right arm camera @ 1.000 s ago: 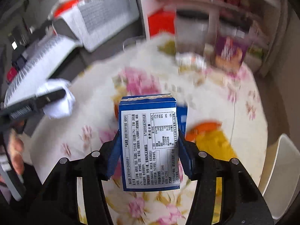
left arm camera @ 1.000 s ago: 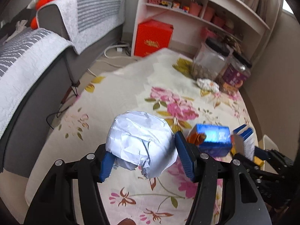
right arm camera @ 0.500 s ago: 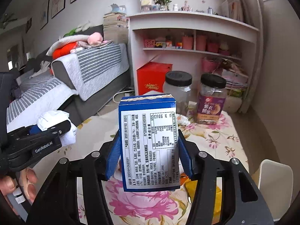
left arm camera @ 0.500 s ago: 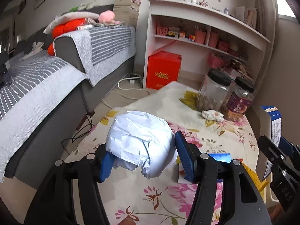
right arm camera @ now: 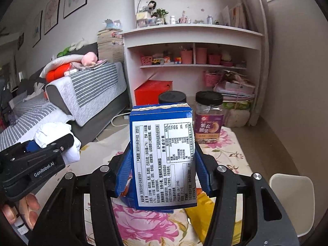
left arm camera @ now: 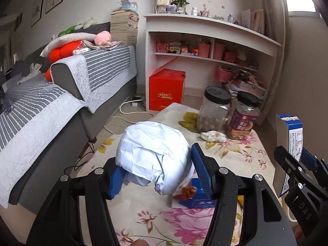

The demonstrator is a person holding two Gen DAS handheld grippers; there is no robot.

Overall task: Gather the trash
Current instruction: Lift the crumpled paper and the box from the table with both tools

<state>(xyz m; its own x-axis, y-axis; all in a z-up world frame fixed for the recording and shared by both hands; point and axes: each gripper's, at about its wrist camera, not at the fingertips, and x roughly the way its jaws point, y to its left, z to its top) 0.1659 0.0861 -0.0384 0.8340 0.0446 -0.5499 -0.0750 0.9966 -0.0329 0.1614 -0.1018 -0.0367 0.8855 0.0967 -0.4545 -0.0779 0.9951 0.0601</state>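
Floral-clothed desk [left arm camera: 235, 157], sofa at left, white shelf far. Crumpled white paper wad [left arm camera: 152, 153] is clamped in left tool [left arm camera: 160, 174]; blue carton [right arm camera: 163, 157] is gripped upright by right tool [right arm camera: 162, 172], both above desk.

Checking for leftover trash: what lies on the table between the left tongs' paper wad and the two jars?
In the left wrist view, a small crumpled wrapper lies on the floral tablecloth.

Crumpled white paper wad [left arm camera: 153, 153]; printed cardboard box [right arm camera: 163, 157].
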